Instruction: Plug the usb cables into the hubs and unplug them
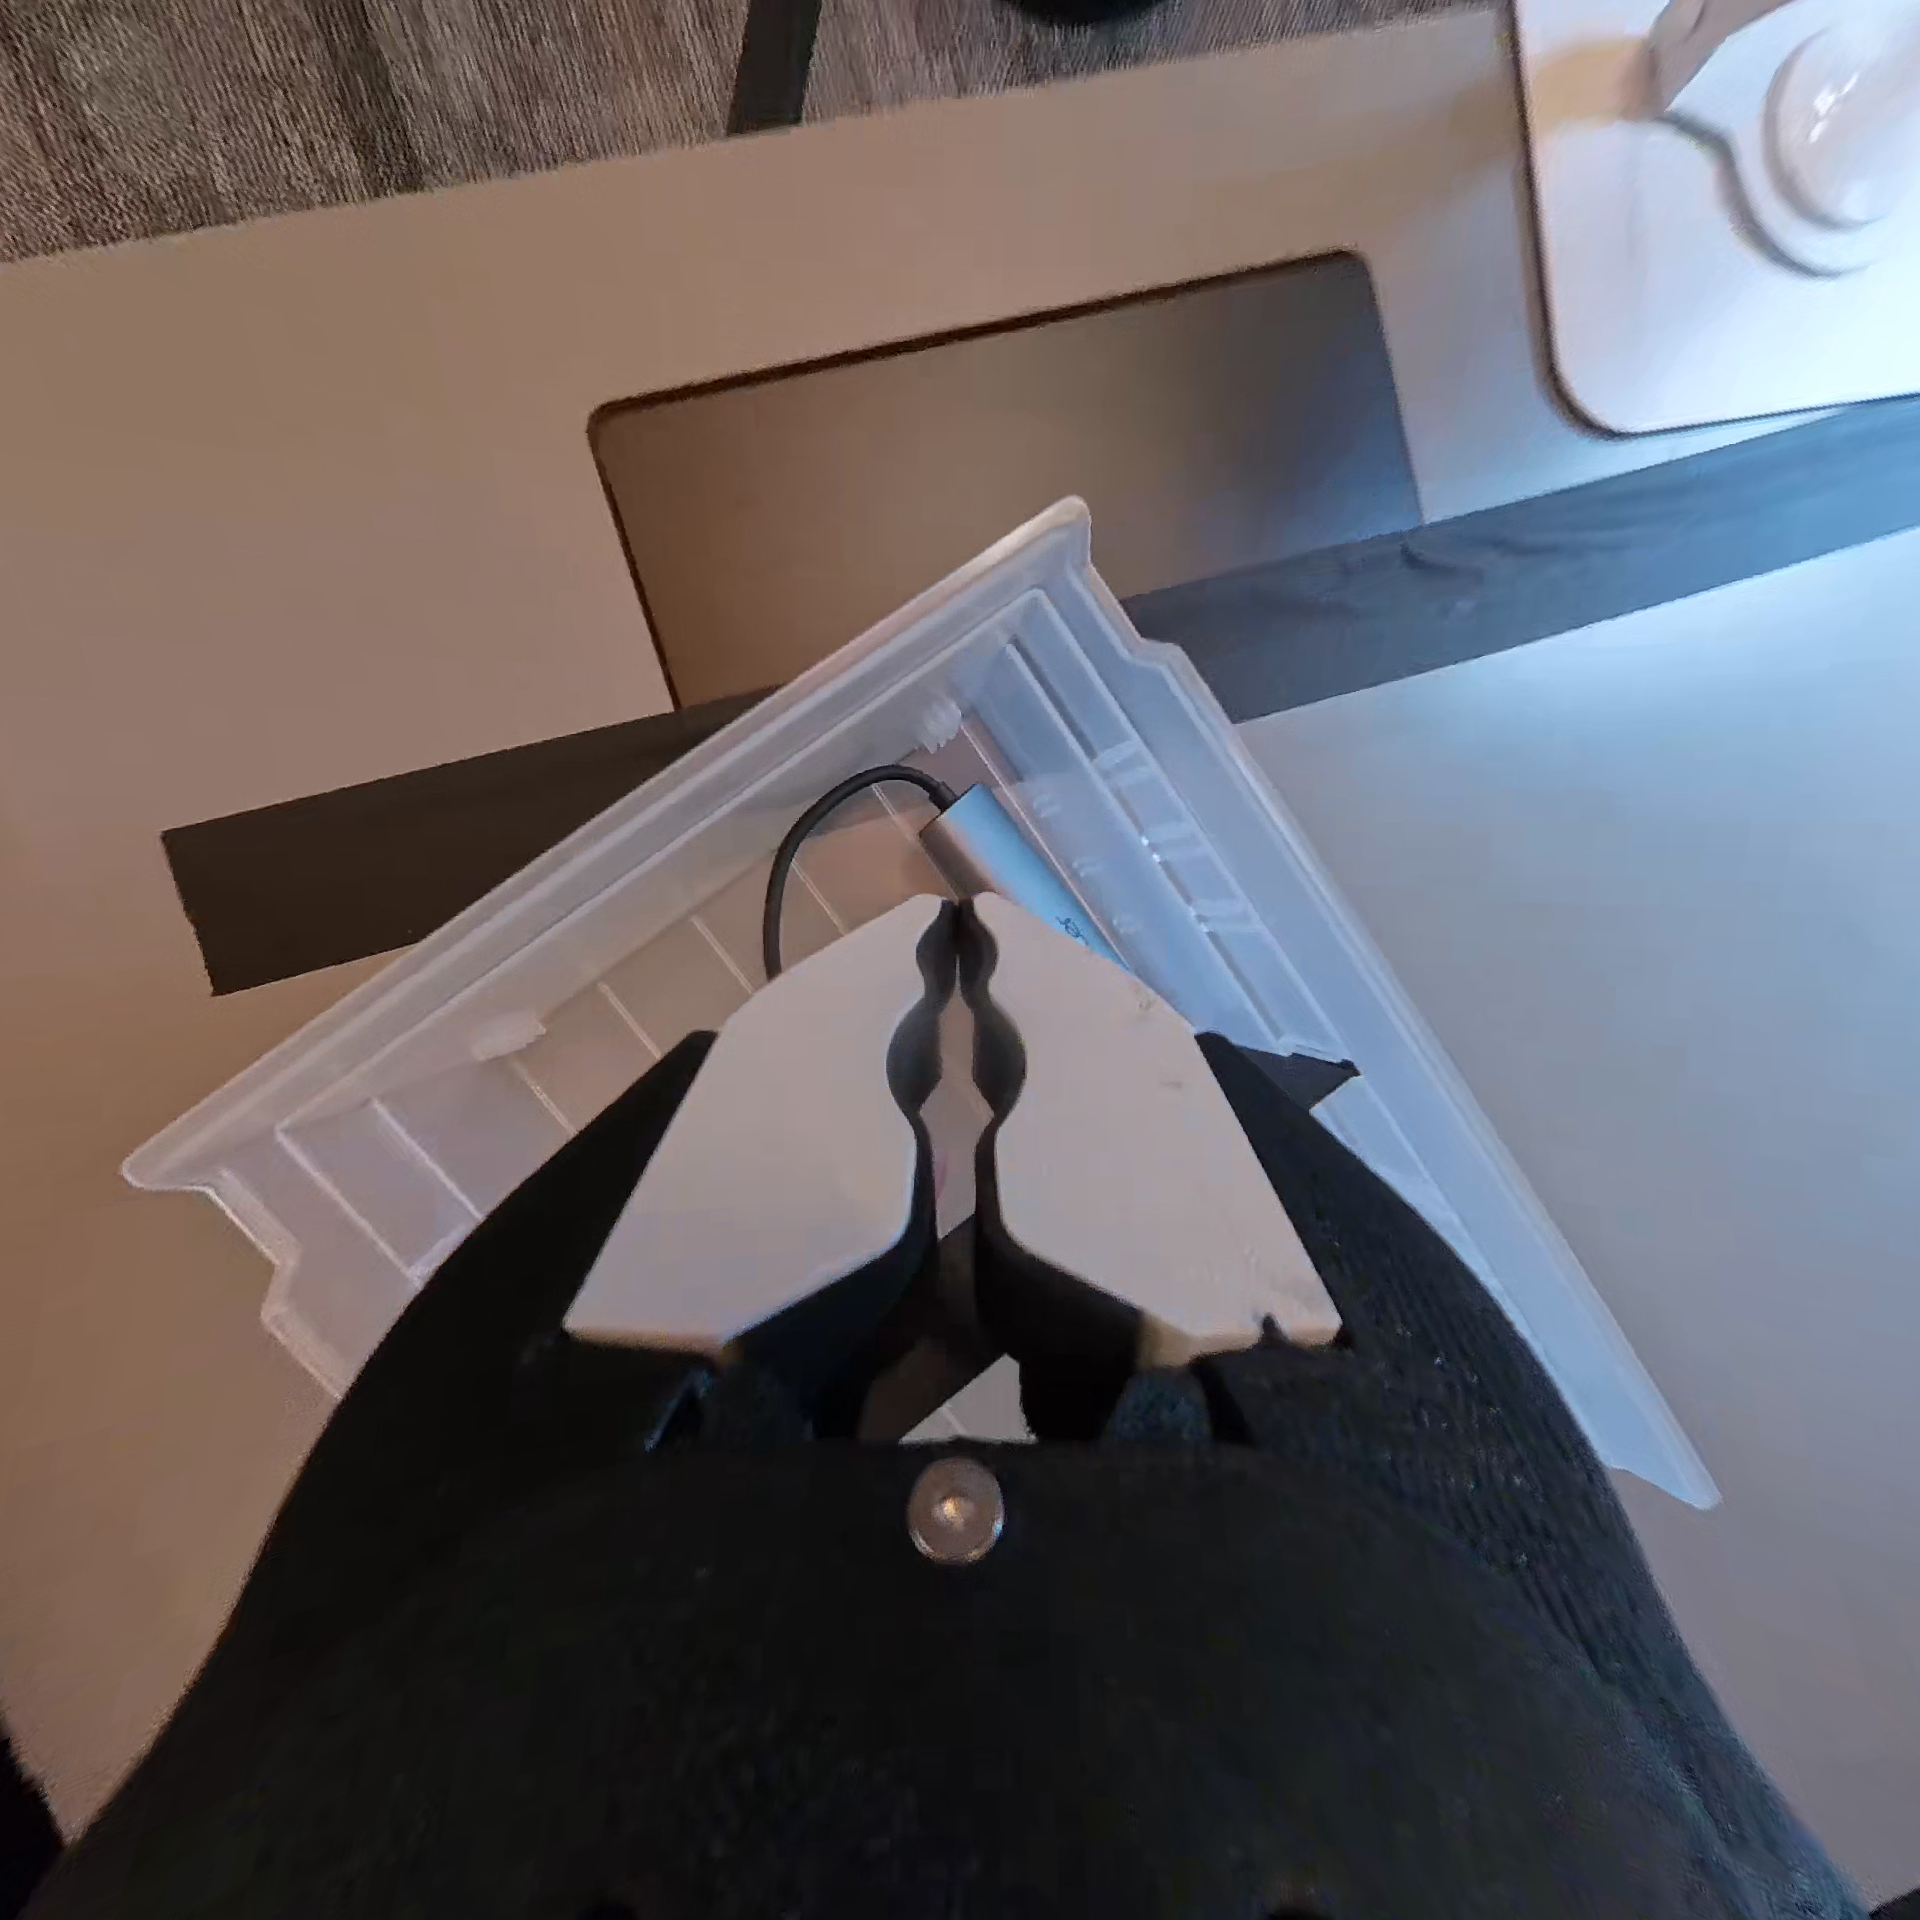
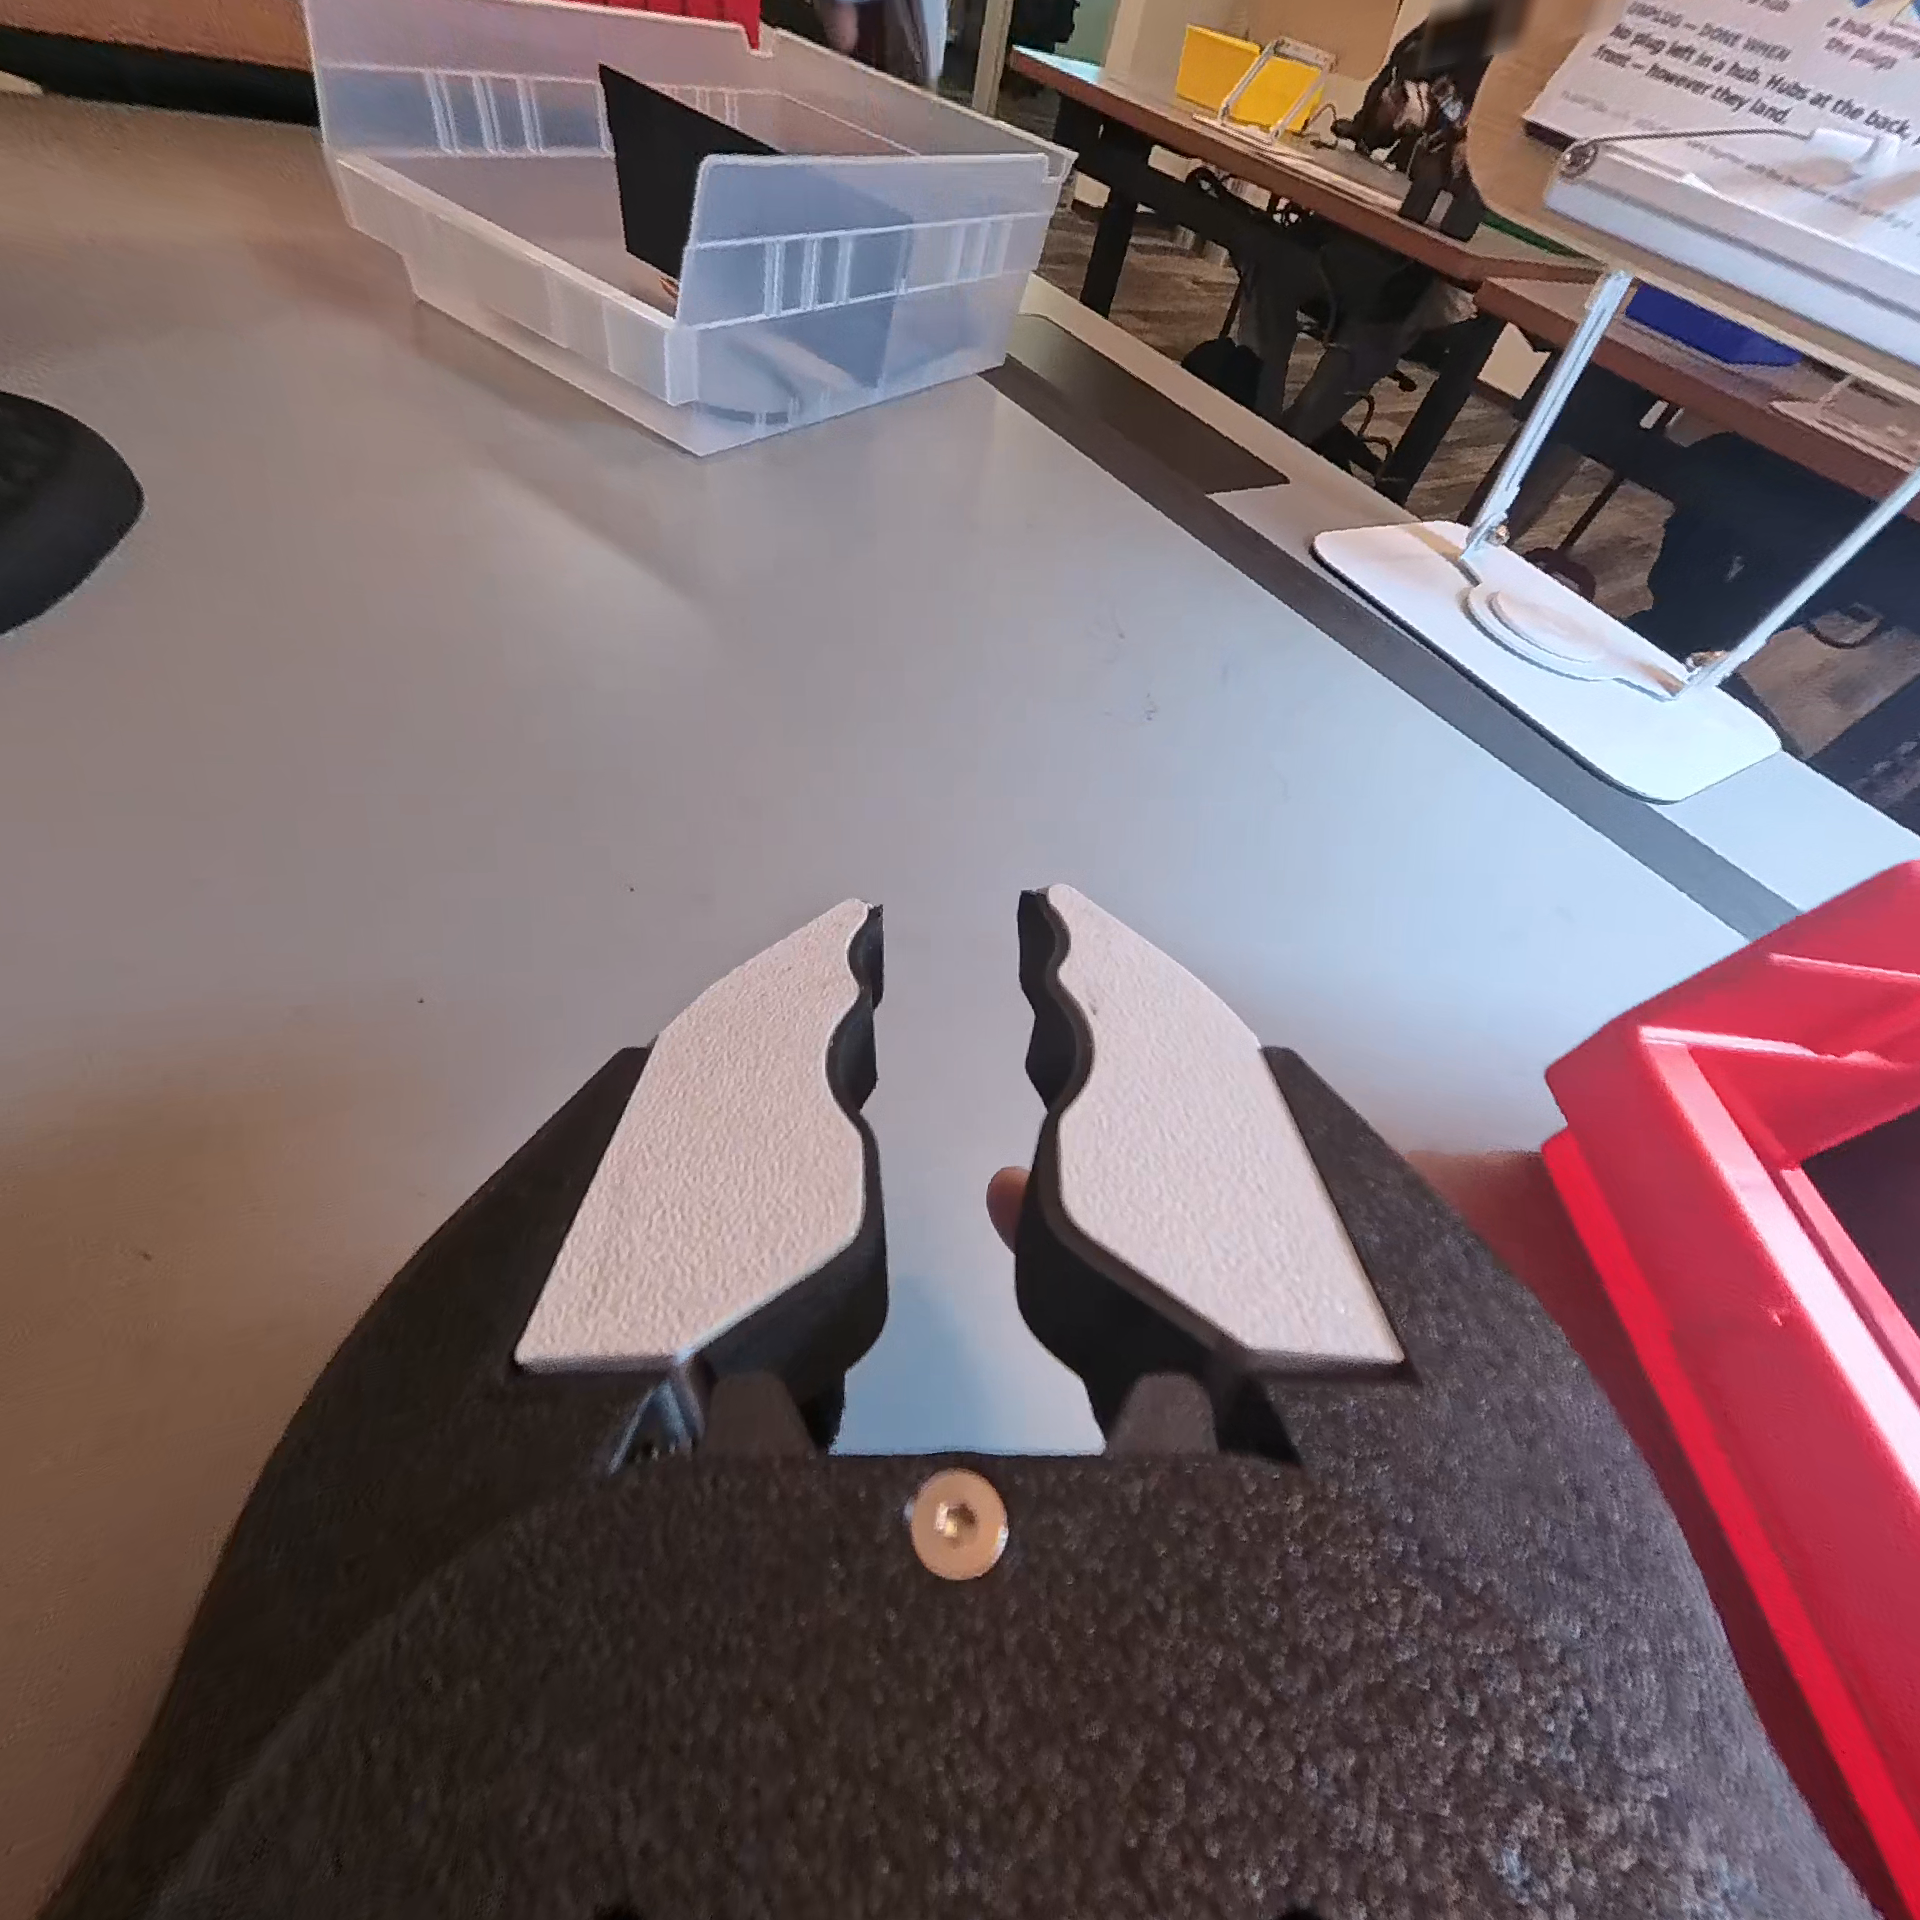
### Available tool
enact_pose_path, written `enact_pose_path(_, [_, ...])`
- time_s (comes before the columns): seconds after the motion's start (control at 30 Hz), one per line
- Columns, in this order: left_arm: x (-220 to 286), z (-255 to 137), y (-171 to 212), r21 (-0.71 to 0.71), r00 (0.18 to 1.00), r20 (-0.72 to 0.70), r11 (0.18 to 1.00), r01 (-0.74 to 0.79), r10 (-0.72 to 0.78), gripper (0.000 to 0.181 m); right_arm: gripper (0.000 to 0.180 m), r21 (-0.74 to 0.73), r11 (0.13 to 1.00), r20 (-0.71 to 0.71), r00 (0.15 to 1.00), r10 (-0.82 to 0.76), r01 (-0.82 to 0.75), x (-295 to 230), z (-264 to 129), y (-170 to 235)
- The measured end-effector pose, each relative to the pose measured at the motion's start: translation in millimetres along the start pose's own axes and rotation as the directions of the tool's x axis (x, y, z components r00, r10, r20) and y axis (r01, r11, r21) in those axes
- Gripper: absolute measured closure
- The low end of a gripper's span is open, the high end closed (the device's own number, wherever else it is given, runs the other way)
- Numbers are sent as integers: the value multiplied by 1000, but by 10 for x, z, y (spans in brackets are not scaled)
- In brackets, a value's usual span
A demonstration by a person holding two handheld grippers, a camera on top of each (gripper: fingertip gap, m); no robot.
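In the left wrist view a silver USB hub (image 1: 997,862) with a short black cable (image 1: 800,862) lies inside a clear plastic bin (image 1: 582,914). My left gripper (image 1: 958,920) is over the bin with its jaws together. Its tips are right at the hub's near edge, and the hub's lower end is hidden under the right finger. I cannot tell whether the tips pinch anything. My right gripper (image 2: 951,914) is open and empty, low over the grey table (image 2: 520,727). The clear bin (image 2: 862,260) stands far ahead of it. No loose USB cable shows.
A red bin (image 2: 1714,1247) sits close on the right of the right gripper. A white stand base (image 2: 1558,665) holding a sheet is at the table's right edge, also in the left wrist view (image 1: 1714,260). Black tape (image 1: 1558,582) crosses the table. A black divider (image 2: 675,177) stands in the clear bin. Across from one pair of fingers to the other is roughly 50 centimeters.
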State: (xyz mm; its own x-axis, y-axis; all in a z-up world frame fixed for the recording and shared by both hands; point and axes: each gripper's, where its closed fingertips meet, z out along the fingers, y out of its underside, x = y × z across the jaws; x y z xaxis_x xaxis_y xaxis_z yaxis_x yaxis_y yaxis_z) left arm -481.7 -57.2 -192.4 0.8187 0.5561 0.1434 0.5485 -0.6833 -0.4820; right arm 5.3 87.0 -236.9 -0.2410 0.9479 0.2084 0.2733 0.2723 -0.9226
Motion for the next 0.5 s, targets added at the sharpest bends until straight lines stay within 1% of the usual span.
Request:
enact_pose_path(0.03, [3,-1,2,11,1000,-6,1000,11,-11,181,154,-3,1000,3,1000,-4,4,-11,4,3])
enact_pose_path(0.07, [-2,37,22,9,1000,-5,1000,25,-25,180,154,-5,1000,4,1000,-8,8,-21,6,7])
enact_pose_path(0.17, [46,290,105,-18,996,-31,997,79,-80,160,155,-10,1000,-3,1000,-15,15,-12,-2,19])
enact_pose_path(0.23, [81,483,157,-48,992,-49,992,113,-115,150,155,-12,1000,-9,1000,-7,7,10,-12,32])
enact_pose_path(0.4, [144,843,305,-165,983,-79,974,154,-168,139,156,-7,1000,-14,1000,20,-20,59,-28,41])
enact_pose_path(0.5, [160,944,397,-250,979,-89,955,158,-185,139,157,-10,1000,-14,1000,23,-23,69,-22,49])
